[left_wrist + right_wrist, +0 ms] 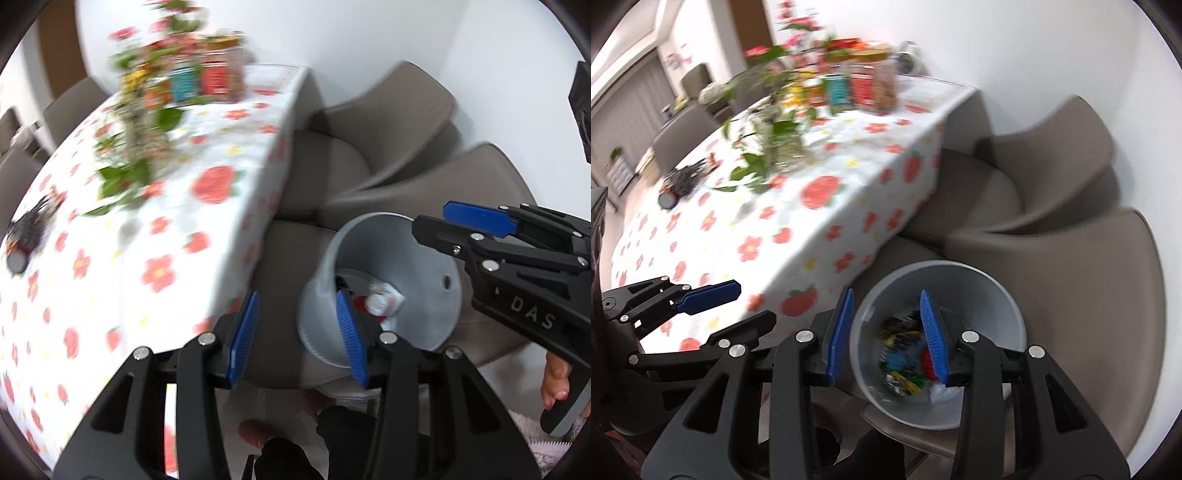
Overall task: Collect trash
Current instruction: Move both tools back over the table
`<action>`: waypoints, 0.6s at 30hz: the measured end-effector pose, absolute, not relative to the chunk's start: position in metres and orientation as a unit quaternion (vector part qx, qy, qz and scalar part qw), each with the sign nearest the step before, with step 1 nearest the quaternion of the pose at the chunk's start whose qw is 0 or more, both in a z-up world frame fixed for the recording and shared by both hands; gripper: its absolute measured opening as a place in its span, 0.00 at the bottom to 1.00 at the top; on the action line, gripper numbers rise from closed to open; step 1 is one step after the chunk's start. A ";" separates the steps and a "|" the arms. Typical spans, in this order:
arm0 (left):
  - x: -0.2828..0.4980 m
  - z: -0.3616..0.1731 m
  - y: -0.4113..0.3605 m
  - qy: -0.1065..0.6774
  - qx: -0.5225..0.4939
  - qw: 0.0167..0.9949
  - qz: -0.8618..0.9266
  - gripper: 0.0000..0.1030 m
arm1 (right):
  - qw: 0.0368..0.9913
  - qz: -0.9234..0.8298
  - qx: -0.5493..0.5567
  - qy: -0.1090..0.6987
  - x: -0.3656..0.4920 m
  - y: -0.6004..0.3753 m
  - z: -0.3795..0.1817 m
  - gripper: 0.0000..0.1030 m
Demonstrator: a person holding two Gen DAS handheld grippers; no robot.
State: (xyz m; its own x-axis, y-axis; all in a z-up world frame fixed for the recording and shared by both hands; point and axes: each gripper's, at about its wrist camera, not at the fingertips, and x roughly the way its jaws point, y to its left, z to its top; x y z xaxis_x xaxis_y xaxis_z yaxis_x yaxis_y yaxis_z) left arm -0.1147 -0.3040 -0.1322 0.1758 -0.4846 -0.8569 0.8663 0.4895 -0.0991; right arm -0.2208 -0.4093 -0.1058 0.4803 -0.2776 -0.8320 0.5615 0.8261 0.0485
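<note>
A round grey bin (993, 295) with smooth plastic walls stands on the seat of a taupe chair (1082, 295) that looks padded and leather-like. The chair is pushed close to the table edge. Inside the bin lies the trash (905, 354): crumpled wrappers in many colours, seen from the right wrist view, and a white crumpled piece with some red (382, 301) seen from the left wrist view. The pictures are blurred, so I cannot read any print on the wrappers.

The left gripper (297, 341) has black plastic arms with silver rivets and ribbed blue pads. Its jaws stand apart with nothing between them; one pad is in front of the bin wall, the other in front of the chair seat. The right gripper (886, 338) is built the same way, and its jaws also stand apart and empty, above the bin opening. On its black body the letters "DAS" can be read in the left wrist view.

The table (798, 236) wears a white cloth with red flowers and strawberries. On it stand a glass vase with green leaves (783, 147), some blurred jars with colourful labels (860, 88), and a dark bristly brush (681, 182). A second taupe chair (1052, 144) stands behind, near the white wall.
</note>
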 end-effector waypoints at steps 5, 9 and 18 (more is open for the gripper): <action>-0.081 -0.124 -0.249 0.455 0.173 0.775 -0.403 0.44 | 0.864 -0.194 0.123 0.448 -0.165 -0.368 -0.102 0.36; -0.053 -0.117 -0.198 0.456 0.139 0.805 -0.353 0.45 | 0.878 -0.149 0.090 0.446 -0.122 -0.326 -0.098 0.45; -0.003 -0.103 -0.075 0.451 0.072 0.863 -0.216 0.47 | 0.898 -0.058 0.036 0.436 -0.028 -0.218 -0.095 0.45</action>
State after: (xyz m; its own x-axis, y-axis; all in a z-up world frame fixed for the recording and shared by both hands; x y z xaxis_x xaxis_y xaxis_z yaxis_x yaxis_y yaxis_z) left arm -0.0033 -0.0753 -0.1031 0.5008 -0.3078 -0.8090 0.4370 0.8967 -0.0707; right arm -0.0276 -0.2178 -0.0947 0.6139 -0.0725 -0.7861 0.1358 0.9906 0.0147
